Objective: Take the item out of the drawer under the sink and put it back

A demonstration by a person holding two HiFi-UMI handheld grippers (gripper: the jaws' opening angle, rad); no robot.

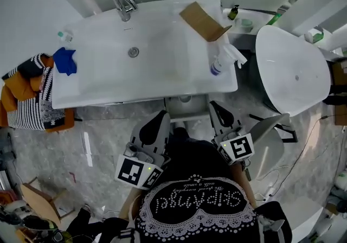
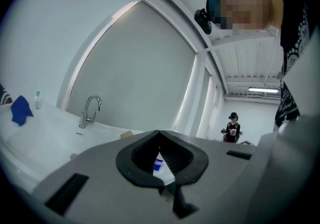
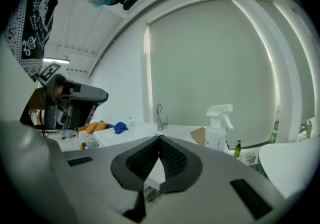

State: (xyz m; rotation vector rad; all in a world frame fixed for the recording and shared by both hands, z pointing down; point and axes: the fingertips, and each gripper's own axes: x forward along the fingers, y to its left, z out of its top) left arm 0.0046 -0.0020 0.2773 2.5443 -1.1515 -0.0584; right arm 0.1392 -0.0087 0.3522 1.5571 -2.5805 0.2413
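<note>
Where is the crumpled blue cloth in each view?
Head view: crumpled blue cloth on the left end of the white sink counter.
Left gripper view: far left edge.
Right gripper view: left of centre.
Shared landmark: the chrome faucet, right of the cloth in every view.

Non-task clutter:
- Blue cloth (image 1: 65,61) at the left end of the white tabletop (image 1: 97,87), small clear bottle (image 1: 65,36) just behind it.
- Cardboard piece (image 1: 203,21) at the back right, white spray bottle (image 1: 222,62) upright in front of it.
- Dark pump bottle (image 1: 233,13) on the ledge beyond.
- White tub (image 1: 293,71) to the right.
- Orange and striped fabric (image 1: 27,98) piled to the left.
- Bystander (image 2: 232,128) far off in the background.
</note>
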